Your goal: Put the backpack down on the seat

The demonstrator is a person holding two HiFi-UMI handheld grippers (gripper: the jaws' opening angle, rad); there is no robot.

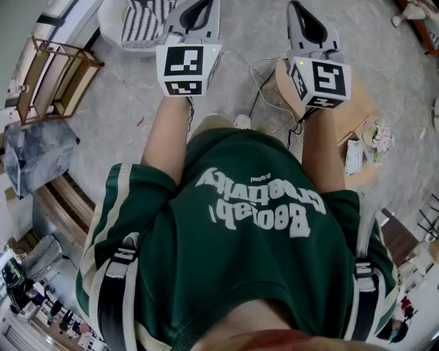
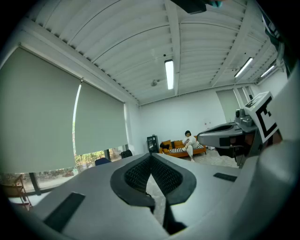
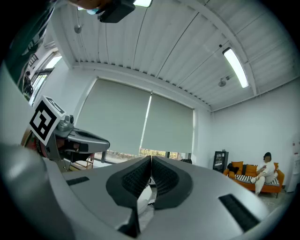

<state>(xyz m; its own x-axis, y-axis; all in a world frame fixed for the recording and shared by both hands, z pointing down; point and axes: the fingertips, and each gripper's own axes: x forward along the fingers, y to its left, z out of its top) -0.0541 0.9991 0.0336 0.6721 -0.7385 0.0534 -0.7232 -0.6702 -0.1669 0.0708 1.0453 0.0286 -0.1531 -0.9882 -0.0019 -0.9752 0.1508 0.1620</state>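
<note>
Hanging over both shoulders of the green shirt (image 1: 240, 226), two dark straps are all that shows of the backpack (image 1: 112, 305). It is worn on the person's back, with its body out of view. Both bare forearms reach forward and level from the shirt. At the end of the left one sits the marker cube (image 1: 185, 68) of the left claw (image 2: 151, 159), whose ribbed black pads are pressed together with nothing between them. The right claw (image 3: 150, 163) is the same, its pads closed tip to tip and empty, with its own cube (image 1: 322, 81) beside the other. The two claws are held side by side and apart, and each shows at the edge of the other's view.

Below them lies grey floor (image 1: 226, 103). Ahead of the left claw stands a white seat (image 1: 110, 27) with a striped cushion (image 1: 147, 20). Under the right claw is a round wooden counter (image 1: 357, 113) with small packets near its edge, and cables (image 1: 264, 86) trail on the floor beside it. A wooden rack (image 1: 58, 75) stands off to the left.

Far across the room, against the white wall, a person (image 2: 189, 140) sits on an orange sofa (image 2: 176, 149). Large grey blinds (image 3: 140, 122) cover the windows.
</note>
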